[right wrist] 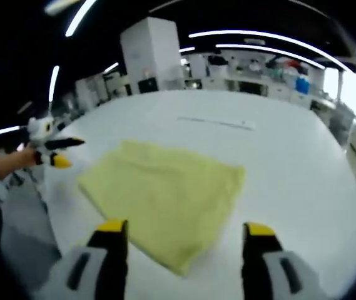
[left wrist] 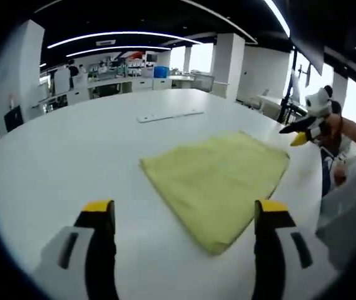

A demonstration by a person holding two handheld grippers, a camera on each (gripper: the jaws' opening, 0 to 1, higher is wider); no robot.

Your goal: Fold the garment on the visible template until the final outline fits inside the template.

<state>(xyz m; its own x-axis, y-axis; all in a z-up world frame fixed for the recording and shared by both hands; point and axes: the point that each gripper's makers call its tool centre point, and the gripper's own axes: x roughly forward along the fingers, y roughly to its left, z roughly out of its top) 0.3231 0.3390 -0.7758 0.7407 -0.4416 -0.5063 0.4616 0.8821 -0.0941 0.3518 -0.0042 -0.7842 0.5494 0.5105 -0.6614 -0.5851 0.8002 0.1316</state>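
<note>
In the left gripper view, the left gripper (left wrist: pixel 184 215) hangs over the white counter (left wrist: pixel 52 156), jaws spread wide and empty; the folded yellow garment (left wrist: pixel 218 181) lies flat just ahead. In the right gripper view, the right gripper (right wrist: pixel 183 232) hovers likewise, jaws spread, at the garment's near edge.

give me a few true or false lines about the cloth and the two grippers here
1. The yellow cloth garment lies flat on the white table. True.
2. The left gripper is clamped on the cloth. False: its jaws stand wide apart, holding nothing.
3. The right gripper is open. True.
4. The cloth is bright red. False: it is pale yellow.
5. A thin white strip lies on the table beyond the cloth. True.
</note>
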